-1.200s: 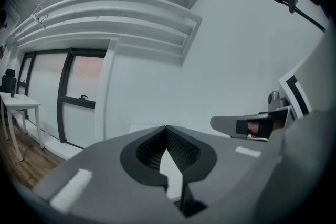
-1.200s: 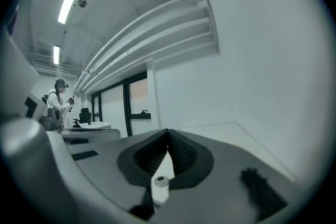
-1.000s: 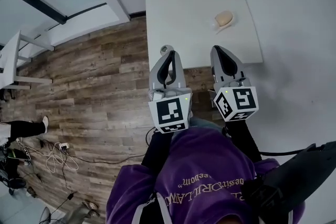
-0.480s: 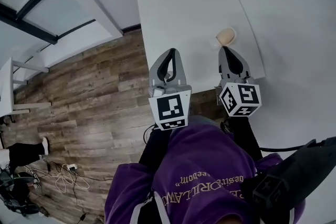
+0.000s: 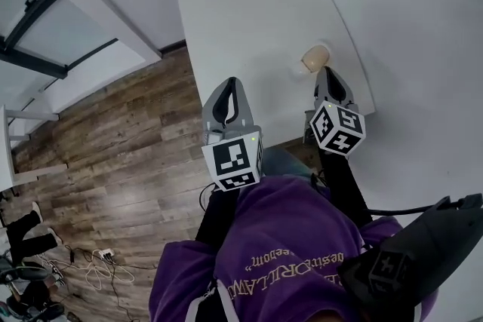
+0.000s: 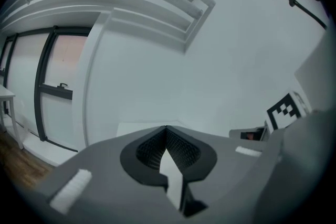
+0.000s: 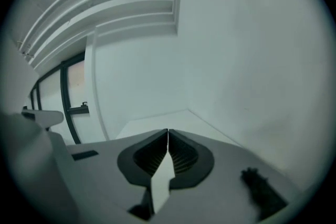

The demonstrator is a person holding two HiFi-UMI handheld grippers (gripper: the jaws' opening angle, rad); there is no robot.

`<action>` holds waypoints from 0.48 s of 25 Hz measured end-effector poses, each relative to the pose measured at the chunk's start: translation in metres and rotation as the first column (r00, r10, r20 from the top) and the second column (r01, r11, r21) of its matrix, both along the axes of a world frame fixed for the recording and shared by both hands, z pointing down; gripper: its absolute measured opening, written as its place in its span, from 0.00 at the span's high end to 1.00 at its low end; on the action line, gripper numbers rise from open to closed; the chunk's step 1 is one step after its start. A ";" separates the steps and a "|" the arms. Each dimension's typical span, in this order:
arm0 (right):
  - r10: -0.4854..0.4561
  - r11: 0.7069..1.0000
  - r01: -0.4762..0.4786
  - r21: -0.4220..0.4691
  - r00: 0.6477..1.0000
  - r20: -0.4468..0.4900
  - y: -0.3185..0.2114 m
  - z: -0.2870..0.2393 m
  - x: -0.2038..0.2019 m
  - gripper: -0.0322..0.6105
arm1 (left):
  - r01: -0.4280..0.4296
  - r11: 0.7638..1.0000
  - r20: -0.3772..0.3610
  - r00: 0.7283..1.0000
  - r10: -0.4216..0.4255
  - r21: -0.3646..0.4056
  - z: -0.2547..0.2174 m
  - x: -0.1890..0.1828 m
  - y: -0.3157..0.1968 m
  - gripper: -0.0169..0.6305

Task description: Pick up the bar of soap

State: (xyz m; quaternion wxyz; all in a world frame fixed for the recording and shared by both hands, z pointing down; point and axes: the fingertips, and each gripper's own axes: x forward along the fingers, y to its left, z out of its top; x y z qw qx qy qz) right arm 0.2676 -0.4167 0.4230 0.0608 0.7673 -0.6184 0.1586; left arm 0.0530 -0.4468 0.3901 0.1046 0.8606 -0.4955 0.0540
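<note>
**Both grippers advance over the surface, right one reaching the soap**

Since a second ago both grippers have moved forward from the near edge, out over the white rectangular surface (image 5: 241, 4). The left gripper (image 5: 226, 83) hangs near that edge, jaws pressed together on nothing. It looks parked there to leave the other one room. The right gripper (image 5: 326, 73) has come up just beside the pale tan oval bar of soap (image 5: 315, 56), which earlier lay well ahead of it. Its jaws are also closed and empty, so they would have to part before any grasp. The soap sits close to the surface's right edge, on a small white patch I cannot identify. The matte surface stands against pale walls, with brown wood-plank floor (image 5: 113, 147) and dark-framed glass doors (image 5: 45, 19) to its left.
</note>
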 end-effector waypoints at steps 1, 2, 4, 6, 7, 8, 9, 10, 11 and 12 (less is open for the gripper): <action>0.033 0.999 -0.033 -0.030 0.999 0.000 -0.005 0.010 0.010 0.94 | 0.002 1.000 -0.012 1.000 -0.003 -0.016 0.002 0.001 -0.004 0.96; 0.063 0.996 -0.063 -0.062 0.998 0.000 -0.011 0.021 0.019 0.93 | 0.004 1.000 -0.022 1.000 -0.004 -0.028 0.003 0.002 -0.007 0.96; 0.114 0.986 -0.111 -0.123 0.993 0.018 -0.021 0.045 0.034 0.84 | 0.007 0.999 -0.024 1.000 -0.008 -0.043 0.005 0.003 -0.011 0.96; 0.158 0.974 -0.147 -0.170 0.986 0.053 -0.030 0.067 0.045 0.76 | 0.011 0.999 -0.014 1.000 -0.012 -0.046 0.006 0.003 -0.014 0.96; 0.180 0.968 -0.166 -0.190 0.982 0.060 -0.034 0.075 0.050 0.73 | 0.013 0.999 -0.010 1.000 -0.014 -0.047 0.006 0.003 -0.016 0.96; 0.200 0.960 -0.184 -0.210 0.978 0.059 -0.039 0.082 0.056 0.70 | 0.015 0.999 -0.007 1.000 -0.016 -0.048 0.005 0.003 -0.019 0.96; 0.220 0.952 -0.202 -0.231 0.974 0.055 -0.044 0.089 0.061 0.68 | 0.017 0.999 -0.003 1.000 -0.017 -0.050 0.004 0.004 -0.022 0.96; 0.238 0.943 -0.219 -0.252 0.970 0.051 -0.048 0.095 0.065 0.66 | 0.017 0.998 0.000 1.000 -0.017 -0.054 0.003 0.004 -0.025 0.96; 0.256 0.933 -0.234 -0.273 0.965 0.050 -0.053 0.102 0.069 0.64 | 0.016 0.998 0.003 1.000 -0.016 -0.059 0.003 0.006 -0.028 0.96; 0.273 0.924 -0.246 -0.293 0.961 0.055 -0.057 0.109 0.072 0.62 | 0.013 0.998 0.005 1.000 -0.012 -0.064 0.003 0.007 -0.032 0.96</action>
